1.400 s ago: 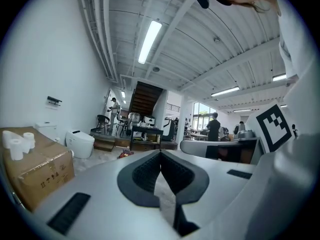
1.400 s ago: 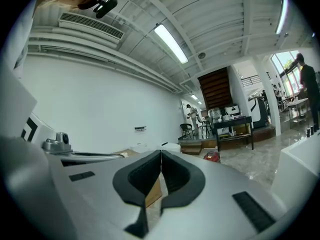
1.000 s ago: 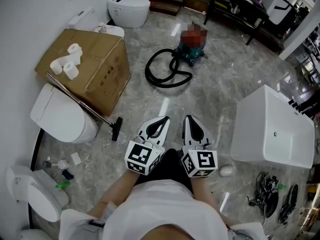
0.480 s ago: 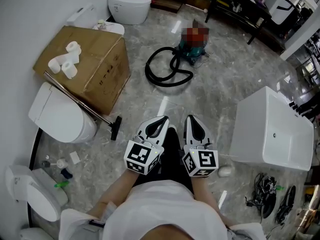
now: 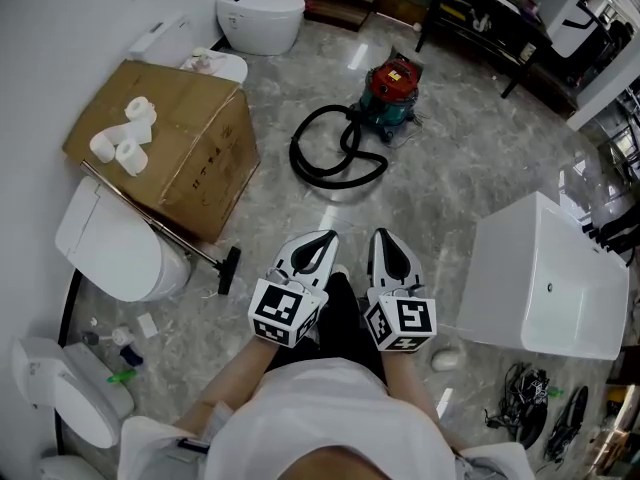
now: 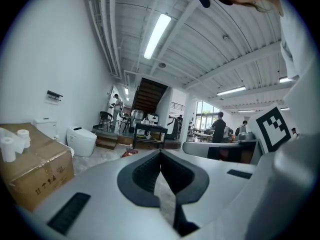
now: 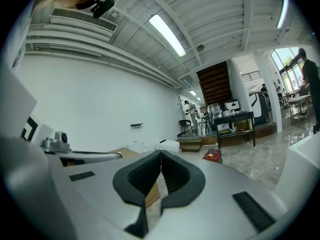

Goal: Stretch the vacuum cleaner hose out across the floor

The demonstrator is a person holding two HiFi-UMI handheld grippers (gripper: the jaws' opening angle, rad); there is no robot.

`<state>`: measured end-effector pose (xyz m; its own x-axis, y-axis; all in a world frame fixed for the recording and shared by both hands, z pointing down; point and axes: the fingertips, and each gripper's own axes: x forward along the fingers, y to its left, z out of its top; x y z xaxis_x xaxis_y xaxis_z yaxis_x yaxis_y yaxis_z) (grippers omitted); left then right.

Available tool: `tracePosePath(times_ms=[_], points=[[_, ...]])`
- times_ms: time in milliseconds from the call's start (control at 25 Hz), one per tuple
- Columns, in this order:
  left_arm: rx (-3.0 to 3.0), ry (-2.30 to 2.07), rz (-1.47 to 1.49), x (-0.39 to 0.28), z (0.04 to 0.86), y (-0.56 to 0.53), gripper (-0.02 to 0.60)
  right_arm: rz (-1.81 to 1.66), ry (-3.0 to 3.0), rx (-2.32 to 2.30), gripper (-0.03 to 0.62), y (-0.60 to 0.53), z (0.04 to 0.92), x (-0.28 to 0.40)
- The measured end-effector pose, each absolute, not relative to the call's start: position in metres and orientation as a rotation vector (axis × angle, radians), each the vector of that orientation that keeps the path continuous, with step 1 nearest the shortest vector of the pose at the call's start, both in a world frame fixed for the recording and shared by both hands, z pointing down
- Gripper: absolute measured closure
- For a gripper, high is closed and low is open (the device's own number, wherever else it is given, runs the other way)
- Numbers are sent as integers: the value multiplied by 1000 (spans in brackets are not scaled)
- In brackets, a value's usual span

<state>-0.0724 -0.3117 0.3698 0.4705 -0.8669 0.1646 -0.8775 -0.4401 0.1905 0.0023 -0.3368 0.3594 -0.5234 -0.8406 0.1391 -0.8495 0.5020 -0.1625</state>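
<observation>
A red and teal vacuum cleaner (image 5: 390, 93) stands on the marble floor ahead of me, its red top also in the right gripper view (image 7: 213, 155) and left gripper view (image 6: 129, 153). Its black hose (image 5: 330, 150) lies coiled in loops on the floor just left of the machine. My left gripper (image 5: 322, 239) and right gripper (image 5: 380, 236) are held side by side at waist height, well short of the hose. Both are shut with nothing between the jaws, as the left gripper (image 6: 160, 152) and right gripper (image 7: 161, 153) tips meet in their own views.
A cardboard box (image 5: 170, 148) with toilet paper rolls (image 5: 118, 145) sits at left, a metal wand with floor brush (image 5: 225, 268) leaning by it. Toilets (image 5: 110, 253) (image 5: 258, 13) line the left wall. A white basin (image 5: 545, 278) stands at right. A black table (image 5: 480, 18) is behind the vacuum.
The whole scene has slid toward me: the vacuum, hose and box sit closer and lower in the head view. Both grippers stay shut and side by side.
</observation>
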Motion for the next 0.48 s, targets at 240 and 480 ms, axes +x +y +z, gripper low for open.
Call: tracePosePath(times_ms=[240, 480], points=[[2461, -1503, 71, -69, 373, -365, 575, 338, -2687, 1488, 580, -389, 364, 5], [2442, -1499, 69, -61, 377, -415, 575, 355, -2685, 1492, 580, -439, 366, 15]])
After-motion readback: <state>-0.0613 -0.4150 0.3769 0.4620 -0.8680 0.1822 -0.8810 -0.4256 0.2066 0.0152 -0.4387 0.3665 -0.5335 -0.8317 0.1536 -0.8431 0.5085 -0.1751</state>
